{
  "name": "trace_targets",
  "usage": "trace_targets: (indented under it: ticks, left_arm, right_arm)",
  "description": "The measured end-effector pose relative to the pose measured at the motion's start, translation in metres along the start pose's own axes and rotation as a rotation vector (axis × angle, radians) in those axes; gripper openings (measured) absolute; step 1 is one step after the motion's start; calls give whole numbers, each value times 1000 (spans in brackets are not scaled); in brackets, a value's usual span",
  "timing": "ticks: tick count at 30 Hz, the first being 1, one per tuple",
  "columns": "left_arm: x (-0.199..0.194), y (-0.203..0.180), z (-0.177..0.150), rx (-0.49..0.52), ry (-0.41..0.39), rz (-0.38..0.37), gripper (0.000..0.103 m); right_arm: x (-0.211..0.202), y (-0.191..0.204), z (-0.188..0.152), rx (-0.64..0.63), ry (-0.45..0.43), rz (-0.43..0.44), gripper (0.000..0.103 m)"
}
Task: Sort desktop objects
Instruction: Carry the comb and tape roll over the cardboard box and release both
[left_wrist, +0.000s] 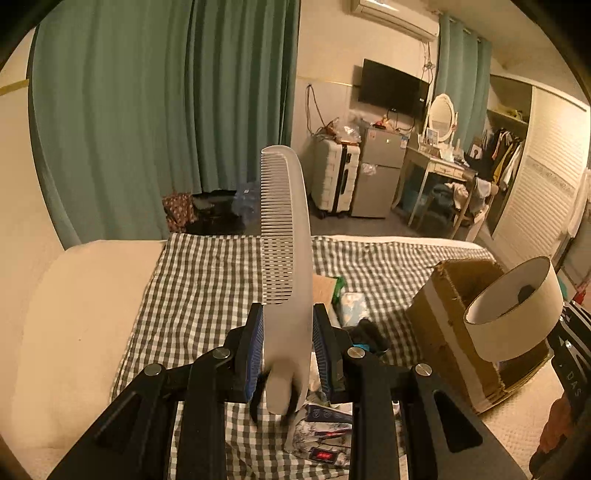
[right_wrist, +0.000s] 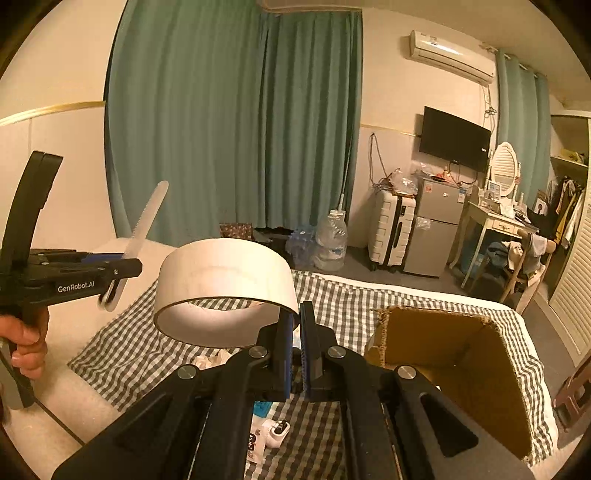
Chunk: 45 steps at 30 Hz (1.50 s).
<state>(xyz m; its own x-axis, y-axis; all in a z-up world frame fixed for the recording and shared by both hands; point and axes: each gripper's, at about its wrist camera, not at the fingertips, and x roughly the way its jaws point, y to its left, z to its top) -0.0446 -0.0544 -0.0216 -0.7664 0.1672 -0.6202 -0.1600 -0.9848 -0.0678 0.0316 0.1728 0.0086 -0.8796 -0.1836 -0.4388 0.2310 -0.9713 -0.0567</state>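
My left gripper (left_wrist: 288, 314) is shut on the handle of a white comb (left_wrist: 284, 236), which stands upright above the checked cloth (left_wrist: 199, 288). It also shows in the right wrist view (right_wrist: 122, 254), with the comb (right_wrist: 146, 218) tilted up. My right gripper (right_wrist: 294, 314) is shut on the wall of a white tape roll (right_wrist: 225, 291), held in the air left of the open cardboard box (right_wrist: 461, 369). In the left wrist view the roll (left_wrist: 517, 310) hangs in front of the box (left_wrist: 443, 321).
Several small items lie on the cloth: packets and dark objects (left_wrist: 354, 314), papers and a small device (left_wrist: 325, 432), a white gadget (right_wrist: 277, 430). Beyond the bed stand a suitcase (right_wrist: 391, 232), a small fridge (right_wrist: 436, 225) and a dressing table (right_wrist: 495, 221).
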Motion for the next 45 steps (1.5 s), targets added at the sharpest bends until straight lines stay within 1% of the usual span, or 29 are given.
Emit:
trace_targets:
  ticks: [5, 8, 13, 17, 27, 30, 37, 45]
  left_arm:
    - [-6, -12, 4, 5, -15, -19, 26]
    - [-13, -20, 8, 12, -35, -29, 26]
    - [-30, -45, 17, 37, -83, -45, 26]
    - [-45, -69, 25, 37, -122, -77, 26]
    - [-71, -144, 43, 81, -177, -169, 26]
    - [-74, -163, 46, 91, -184, -184, 26]
    - [-70, -208, 47, 120, -181, -218, 26]
    - [-63, -250, 34, 189, -164, -239, 26]
  right_arm:
    - [-8, -12, 1, 4, -11, -34, 3]
    - [-13, -27, 0, 30, -13, -39, 3]
    - [-26, -47, 0, 49, -26, -65, 3]
    - [-41, -67, 2, 77, -43, -88, 4]
    - [-82, -124, 11, 132, -94, -202, 4]
    - [-93, -143, 10, 157, -104, -226, 4]
    - [-115, -180, 2, 231, -129, -250, 4]
    - [-125, -206, -7, 272, -149, -247, 4]
